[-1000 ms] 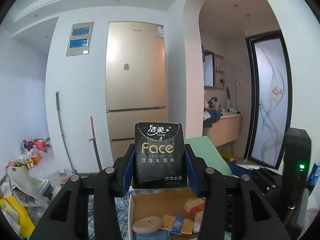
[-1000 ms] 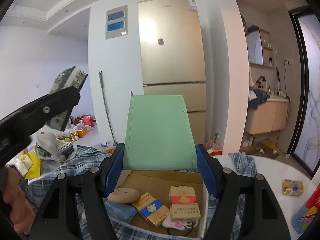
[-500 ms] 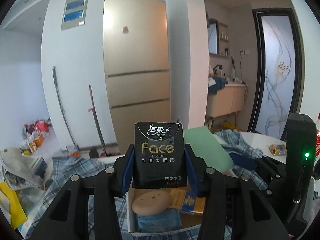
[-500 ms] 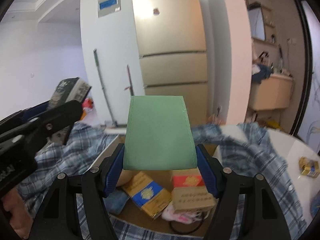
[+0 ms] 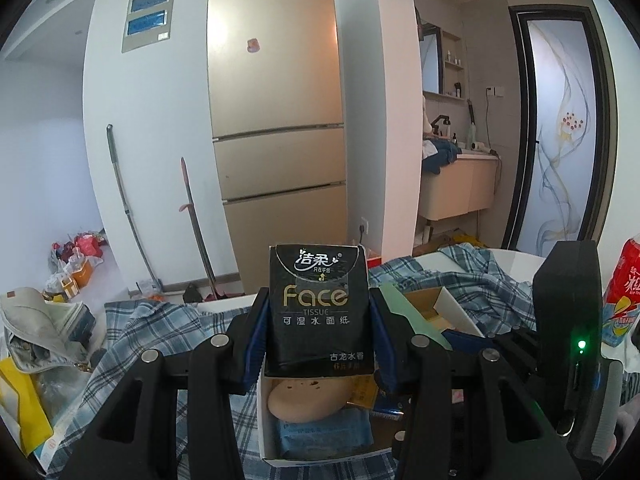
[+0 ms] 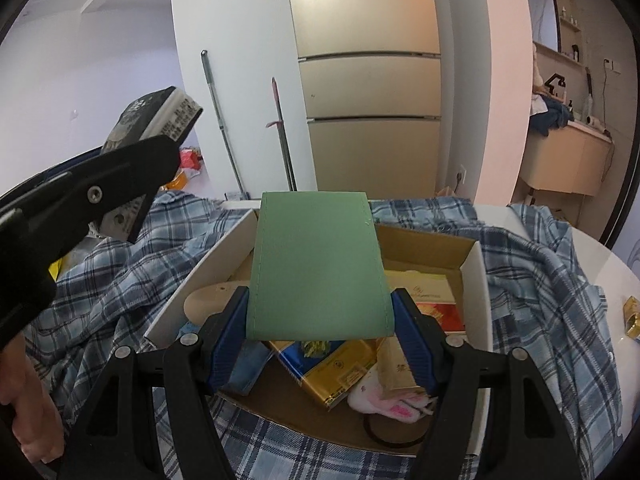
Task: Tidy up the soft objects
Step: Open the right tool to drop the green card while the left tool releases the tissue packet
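Box (image 6: 476,280) as landmark, open, on plaid cloth (image 6: 540,280). Inside box: tan pad (image 5: 308,400), blue pack (image 5: 324,436), gold carton (image 6: 340,372), pink-white soft item (image 6: 384,402); judged part-filled. Right gripper (image 6: 320,320) clamped on green pouch (image 6: 316,268), poised just above box middle, not yet set down. Left gripper (image 5: 318,340) clamped on tissue pack (image 5: 318,308), above box near-left edge. Left to do, judged: lower both, release. Beyond box: fridge (image 5: 276,120).

I count one open cardboard box (image 6: 476,276), one black tissue pack (image 5: 318,308), one green packet (image 6: 320,276), one tan sponge (image 5: 306,400), one folded blue cloth (image 5: 324,436), two long-handled mops (image 5: 120,204) and one red bottle (image 5: 622,292).
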`<state>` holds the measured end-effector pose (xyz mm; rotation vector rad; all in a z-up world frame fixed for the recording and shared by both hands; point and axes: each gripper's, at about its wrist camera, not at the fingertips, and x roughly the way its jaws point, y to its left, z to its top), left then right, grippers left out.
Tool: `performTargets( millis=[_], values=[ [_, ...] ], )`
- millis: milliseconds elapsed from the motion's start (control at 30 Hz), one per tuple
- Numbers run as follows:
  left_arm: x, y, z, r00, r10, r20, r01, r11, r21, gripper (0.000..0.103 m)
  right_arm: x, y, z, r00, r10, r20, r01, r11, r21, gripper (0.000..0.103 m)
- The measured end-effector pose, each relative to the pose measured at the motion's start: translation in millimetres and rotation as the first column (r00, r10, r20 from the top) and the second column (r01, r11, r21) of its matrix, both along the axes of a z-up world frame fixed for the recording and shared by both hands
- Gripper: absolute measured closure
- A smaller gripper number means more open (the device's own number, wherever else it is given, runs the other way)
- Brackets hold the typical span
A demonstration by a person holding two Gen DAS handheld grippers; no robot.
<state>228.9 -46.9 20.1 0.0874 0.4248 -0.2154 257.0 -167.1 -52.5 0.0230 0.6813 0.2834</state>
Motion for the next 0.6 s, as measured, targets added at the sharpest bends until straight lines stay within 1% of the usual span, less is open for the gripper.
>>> performTargets(
  millis=[100,200,267,300,333,500,600],
  values=[
    [3.3,-1.3,-4.3,1.0,-0.009,-0.028,0.009,1.0,0.005,0.054,0.2,4.7,-4.3,1.0,0.009,-0.016,-0.009,1.0,-0.006,0.034],
    [4.3,-1.5,-5.4,1.0,-0.01,-0.03,0.01,1.0,0.013,0.054,0.3,8.3,-6.9,1.0,0.017,-0.027,-0.017,1.0,-0.014,0.034],
    [3.5,-1.8,-5.1,1.0,-0.001,-0.023,0.002,1.0,0.015,0.054,-0.5,8.7,-6.5,1.0,0.011,-0.017,-0.012,1.0,-0.024,0.028],
    [2.5,-1.9,-4.9,1.0,0.001,-0.013,0.0,1.0,0.022,0.054,-1.2,8.1,-5.9,1.0,0.005,-0.008,-0.005,1.0,-0.026,0.022],
    [2.1,-1.3,-5.3,1.0,0.003,-0.007,-0.003,1.0,0.024,0.054,-2.1,7.9,-4.8,1.0,-0.002,0.004,0.002,1.0,-0.026,0.018],
    [3.8,2.8,-5.5,1.0,0.014,-0.014,-0.014,1.0,0.008,0.054,-3.5,1.3,-0.9,0.999,-0.035,0.027,0.036,0.998,-0.051,0.017],
    [7.2,3.6,-9.2,0.999,0.014,-0.035,-0.014,1.0,-0.004,0.054,-5.0,-9.5,4.3,0.994,-0.089,0.061,0.093,0.993,-0.068,0.017]
  ],
)
